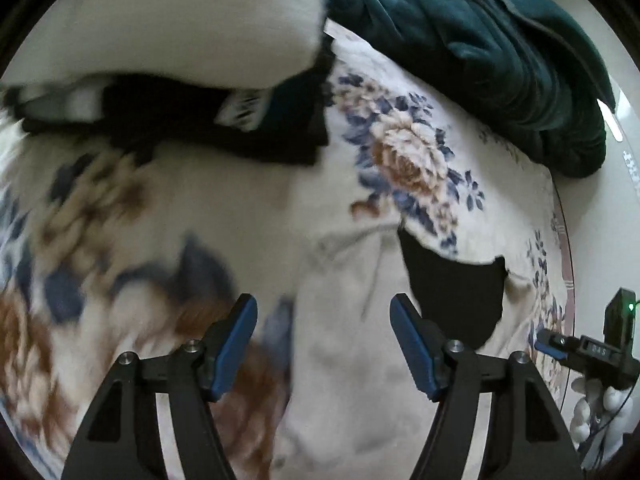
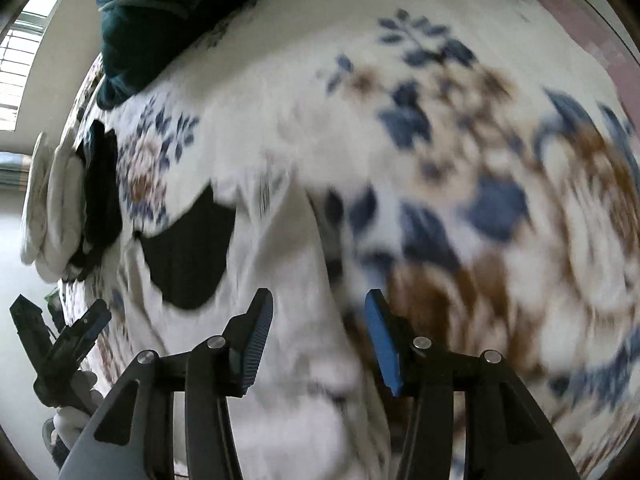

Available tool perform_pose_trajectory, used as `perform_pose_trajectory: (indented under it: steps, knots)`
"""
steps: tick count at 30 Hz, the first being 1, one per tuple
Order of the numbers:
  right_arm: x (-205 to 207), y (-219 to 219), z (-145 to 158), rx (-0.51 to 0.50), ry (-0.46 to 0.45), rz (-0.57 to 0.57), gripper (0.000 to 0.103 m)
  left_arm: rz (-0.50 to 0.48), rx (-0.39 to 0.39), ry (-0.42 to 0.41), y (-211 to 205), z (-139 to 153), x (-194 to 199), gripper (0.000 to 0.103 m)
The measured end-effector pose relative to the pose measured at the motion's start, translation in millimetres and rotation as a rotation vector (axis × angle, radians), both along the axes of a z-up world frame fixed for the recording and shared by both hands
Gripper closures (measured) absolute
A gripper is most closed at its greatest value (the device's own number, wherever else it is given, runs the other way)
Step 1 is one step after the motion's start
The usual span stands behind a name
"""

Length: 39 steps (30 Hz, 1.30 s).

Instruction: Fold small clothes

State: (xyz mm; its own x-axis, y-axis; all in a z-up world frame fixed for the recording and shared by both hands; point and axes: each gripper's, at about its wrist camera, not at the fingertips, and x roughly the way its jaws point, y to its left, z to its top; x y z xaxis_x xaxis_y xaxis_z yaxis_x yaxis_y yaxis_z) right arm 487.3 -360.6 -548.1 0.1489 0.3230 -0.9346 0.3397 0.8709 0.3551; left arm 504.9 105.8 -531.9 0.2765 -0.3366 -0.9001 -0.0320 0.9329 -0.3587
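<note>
Folding looks partly done: a stack of folded clothes (image 1: 168,92), cream pieces over black ones, sits at the upper left of the left wrist view, and the same pile shows at the far left edge of the right wrist view (image 2: 68,204). The piece now in hand, a cream garment (image 1: 344,360) with a black patch (image 1: 456,296), lies spread on the floral bedspread (image 1: 400,148) at lower centre, not yet folded as far as the blurred frames show. Its long axis seems to run from the bottom edge up toward the middle of the frame, with the black patch on its right side in the left view and its left side in the right view (image 2: 188,248). The left tongs (image 1: 324,320) stand apart over the cloth, holding nothing; the right tongs (image 2: 320,312) are likewise apart and empty. A dark green blanket (image 1: 500,52) lies bunched at upper right.
</note>
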Motion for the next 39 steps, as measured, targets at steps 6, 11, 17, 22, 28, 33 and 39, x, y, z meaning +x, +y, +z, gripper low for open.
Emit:
perform_pose_trajectory:
  steps: [6,11,17,22,28,33,39]
  knots:
    - [61,4,-14,-0.040,0.001,0.062,0.053,-0.261,0.162,-0.029,-53,-19,41,0.036]
    - [88,24,-26,-0.075,-0.006,0.170,0.053,-0.432,0.183,-0.068,-79,-27,41,0.093]
    - [85,47,-12,-0.145,-0.072,0.223,0.094,-0.466,0.127,-0.167,-81,1,25,0.100]
    - [54,45,38,-0.113,-0.171,0.174,0.095,-0.419,0.096,-0.255,-59,50,-9,0.100]
    - [-20,41,106,-0.059,-0.281,0.114,0.095,-0.345,0.034,-0.320,-30,120,-68,0.100]
    - [-102,45,127,-0.069,-0.302,0.114,0.096,-0.280,-0.024,-0.255,-16,135,-137,0.100]
    - [-200,52,92,-0.062,-0.193,0.135,0.095,-0.280,-0.029,-0.083,-11,90,-207,0.099]
